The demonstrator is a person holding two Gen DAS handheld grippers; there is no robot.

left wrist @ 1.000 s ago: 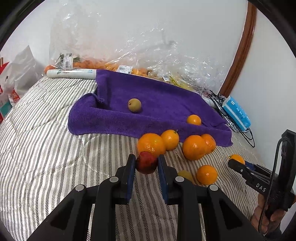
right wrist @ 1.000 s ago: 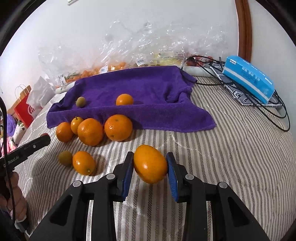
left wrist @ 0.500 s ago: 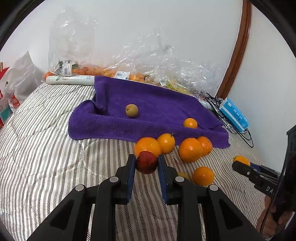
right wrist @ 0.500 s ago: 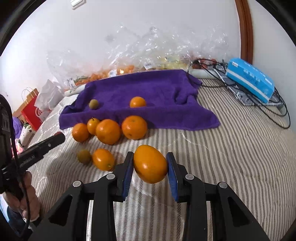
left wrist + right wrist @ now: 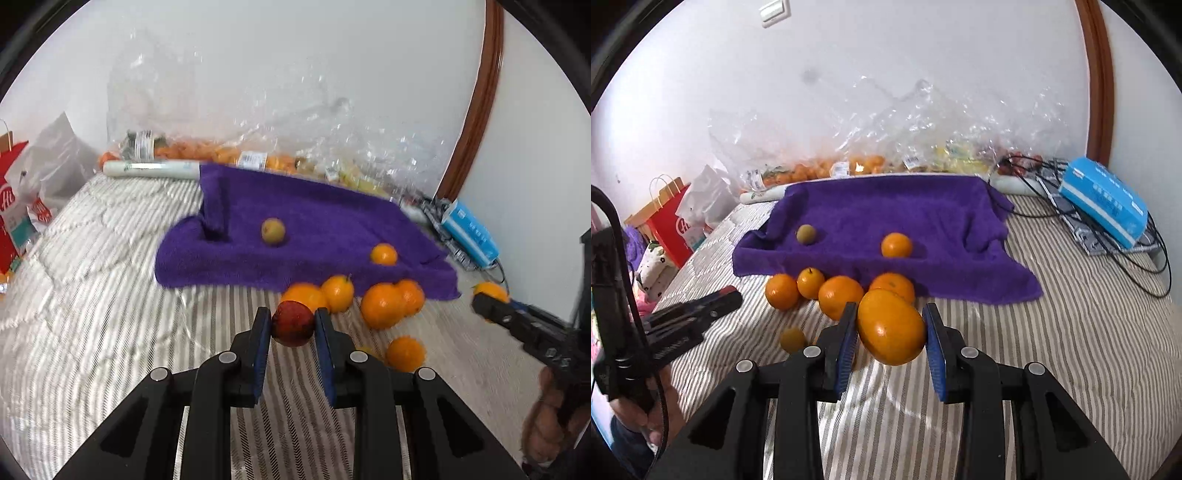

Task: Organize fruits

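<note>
My left gripper (image 5: 292, 325) is shut on a small dark red fruit (image 5: 293, 323), held above the striped bedcover. My right gripper (image 5: 890, 328) is shut on a large orange (image 5: 891, 326), also lifted off the bed. A purple towel (image 5: 923, 221) lies ahead with a small greenish fruit (image 5: 806, 234) and a small orange (image 5: 896, 244) on it. Several oranges (image 5: 840, 295) sit in a row at the towel's near edge. A small green fruit (image 5: 792, 339) and another orange (image 5: 405, 352) lie loose on the bedcover. The left gripper (image 5: 733, 295) also shows at the right wrist view's left edge.
Clear plastic bags (image 5: 886, 147) with more fruit lie against the wall behind the towel. A blue tissue pack (image 5: 1104, 201) and black cables (image 5: 1137, 258) sit at the right. A red paper bag (image 5: 670, 221) and white bags stand at the left, beside the bed.
Both grippers have risen a little with their fruit, so the towel and the oranges sit lower and farther in both views. The grips are unchanged.
</note>
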